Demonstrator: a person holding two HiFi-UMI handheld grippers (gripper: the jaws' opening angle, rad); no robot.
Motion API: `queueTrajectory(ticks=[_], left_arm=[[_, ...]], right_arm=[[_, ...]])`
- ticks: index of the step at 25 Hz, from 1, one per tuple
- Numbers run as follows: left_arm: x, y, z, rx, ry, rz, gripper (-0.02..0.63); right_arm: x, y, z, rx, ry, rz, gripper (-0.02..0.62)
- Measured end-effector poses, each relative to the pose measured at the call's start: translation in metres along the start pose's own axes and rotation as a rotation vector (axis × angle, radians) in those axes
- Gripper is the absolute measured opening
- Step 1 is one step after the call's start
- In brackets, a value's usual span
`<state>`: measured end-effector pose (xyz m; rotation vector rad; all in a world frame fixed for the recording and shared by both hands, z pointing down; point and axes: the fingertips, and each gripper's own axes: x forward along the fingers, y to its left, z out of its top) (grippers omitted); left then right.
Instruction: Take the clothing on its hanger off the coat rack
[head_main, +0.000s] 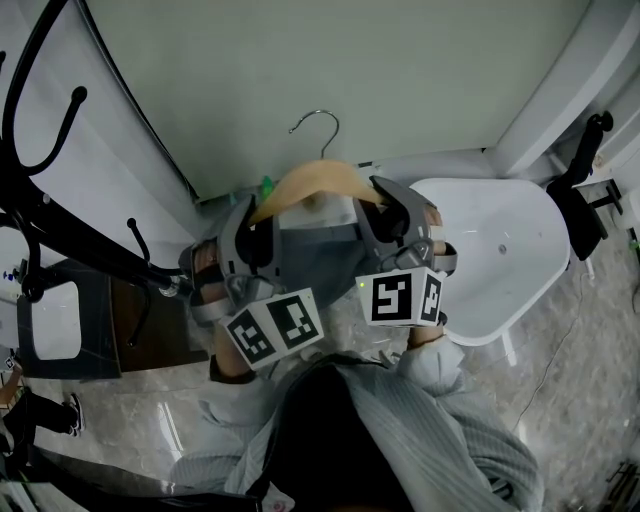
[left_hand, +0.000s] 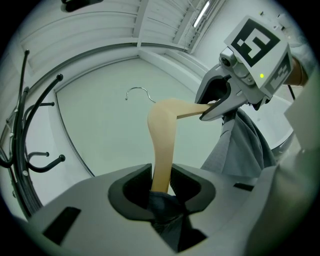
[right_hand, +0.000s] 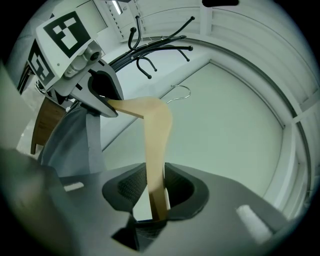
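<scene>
Counts:
- One wooden hanger, with one metal hook on top.
- One grey garment.
- Two grippers: left gripper and right gripper.
- Two marker cubes, one on each gripper: left cube and right cube.
- One black coat rack. At least four of its ball-tipped hook arms show, but they overlap, so the exact number is unclear.
- One white table.
- One person in a striped top.

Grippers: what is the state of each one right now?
Left gripper: closed on the hanger.
Right gripper: closed on the hanger's other arm.
</scene>
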<state>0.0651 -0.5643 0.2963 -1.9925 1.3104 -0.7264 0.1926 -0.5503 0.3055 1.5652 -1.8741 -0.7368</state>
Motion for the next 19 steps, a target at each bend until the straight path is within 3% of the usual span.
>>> queueTrajectory(ticks=[19], left_arm=[[-0.010,-0.001,0.015,-0.012,-0.017,-0.020,0.109]], right_arm=[[-0.019,-0.013,0.005,-0.009,0.014,-0.025,0.104]])
